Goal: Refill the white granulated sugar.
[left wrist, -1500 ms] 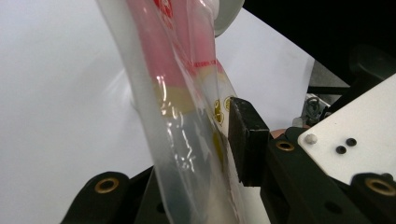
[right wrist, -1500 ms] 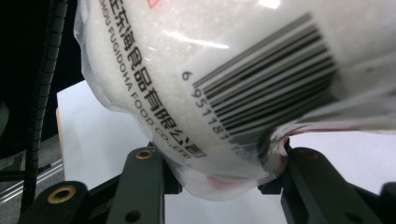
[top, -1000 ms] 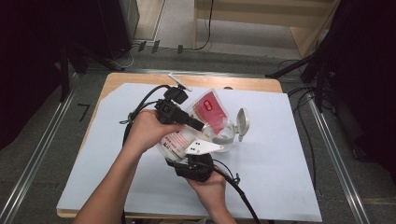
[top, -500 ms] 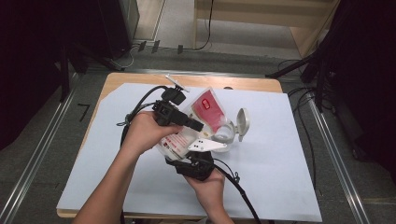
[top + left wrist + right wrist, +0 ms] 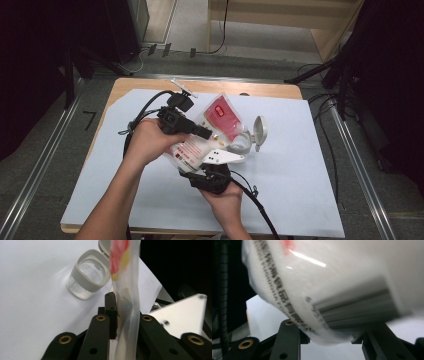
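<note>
1. One step in hand, judged from the grips: getting the pouch ready to open or empty beside the container. Held up off the white sheet, tilted, red-labelled end toward the far side and just left of the container.
2. Done so far: pouch picked up and gripped at two places; container standing upright on the sheet with its lid flipped back on the hinge.
3. Left to do, as a guess: opening the pouch and getting its contents into the container. No tear or opening to be made out on the pouch. Nothing from the pouch to be seen in the container from the left gripper view, though hard to tell through clear walls.
4. Left gripper: jaws pressed together, pinching the thin flat edge of the pouch.
5. Right gripper: jaws part-way apart, clamped around the thicker printed lower end of the pouch.
6. Counted: one pouch, one container, one hinged lid, two grippers, two hands, one white sheet.
</note>
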`<state>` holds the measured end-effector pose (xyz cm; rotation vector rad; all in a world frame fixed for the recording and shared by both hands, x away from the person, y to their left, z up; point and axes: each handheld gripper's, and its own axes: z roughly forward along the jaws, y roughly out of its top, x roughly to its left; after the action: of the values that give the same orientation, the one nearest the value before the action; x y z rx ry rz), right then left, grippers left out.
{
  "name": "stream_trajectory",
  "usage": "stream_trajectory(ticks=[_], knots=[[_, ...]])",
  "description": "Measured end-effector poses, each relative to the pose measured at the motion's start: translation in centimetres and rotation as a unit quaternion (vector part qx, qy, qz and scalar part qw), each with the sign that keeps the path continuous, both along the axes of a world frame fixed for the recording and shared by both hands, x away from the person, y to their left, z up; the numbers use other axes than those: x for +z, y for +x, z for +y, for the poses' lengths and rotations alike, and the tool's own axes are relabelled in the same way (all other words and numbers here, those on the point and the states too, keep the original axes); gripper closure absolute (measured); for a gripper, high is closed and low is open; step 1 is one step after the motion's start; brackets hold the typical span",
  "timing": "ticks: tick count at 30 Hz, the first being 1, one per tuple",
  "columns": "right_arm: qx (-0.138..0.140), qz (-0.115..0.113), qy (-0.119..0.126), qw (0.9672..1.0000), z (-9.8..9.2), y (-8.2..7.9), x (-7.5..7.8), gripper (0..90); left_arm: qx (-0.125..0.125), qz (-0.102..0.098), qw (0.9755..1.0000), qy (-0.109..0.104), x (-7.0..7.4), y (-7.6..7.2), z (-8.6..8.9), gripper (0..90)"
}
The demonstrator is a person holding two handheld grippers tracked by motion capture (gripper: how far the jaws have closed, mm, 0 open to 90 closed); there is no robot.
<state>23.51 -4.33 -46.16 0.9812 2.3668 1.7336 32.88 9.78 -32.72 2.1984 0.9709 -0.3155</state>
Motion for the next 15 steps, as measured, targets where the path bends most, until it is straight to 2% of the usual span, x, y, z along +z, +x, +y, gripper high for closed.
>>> stream_trajectory(ticks=[1,4,7,9,13,15], knots=[[0.001,-0.007,-0.002,1.0,0.2,-0.1,0.1,61.3,0.002,-0.002,1.0,-0.001,-0.1,0.0,-0.2,86.7],[0.001,-0.003,-0.004,1.0,0.4,0.0,0.2,57.6,0.001,-0.012,0.9999,0.004,-0.1,-0.1,-0.9,86.4],[-0.002,0.012,-0.001,0.9999,0.3,0.4,0.3,56.4,0.002,-0.014,0.9999,0.009,0.0,0.0,-1.6,85.7],[-0.005,0.013,-0.003,0.9999,0.4,0.6,0.3,55.9,-0.001,-0.012,0.9998,0.017,0.0,0.2,-1.9,85.6],[-0.012,0.009,-0.012,0.9998,0.4,0.8,0.5,54.8,0.005,0.006,0.9999,0.015,0.0,1.0,-2.0,85.4],[-0.013,0.007,-0.019,0.9997,0.5,0.8,0.6,55.3,0.009,0.009,0.9996,0.025,0.0,1.5,-2.1,85.2]])
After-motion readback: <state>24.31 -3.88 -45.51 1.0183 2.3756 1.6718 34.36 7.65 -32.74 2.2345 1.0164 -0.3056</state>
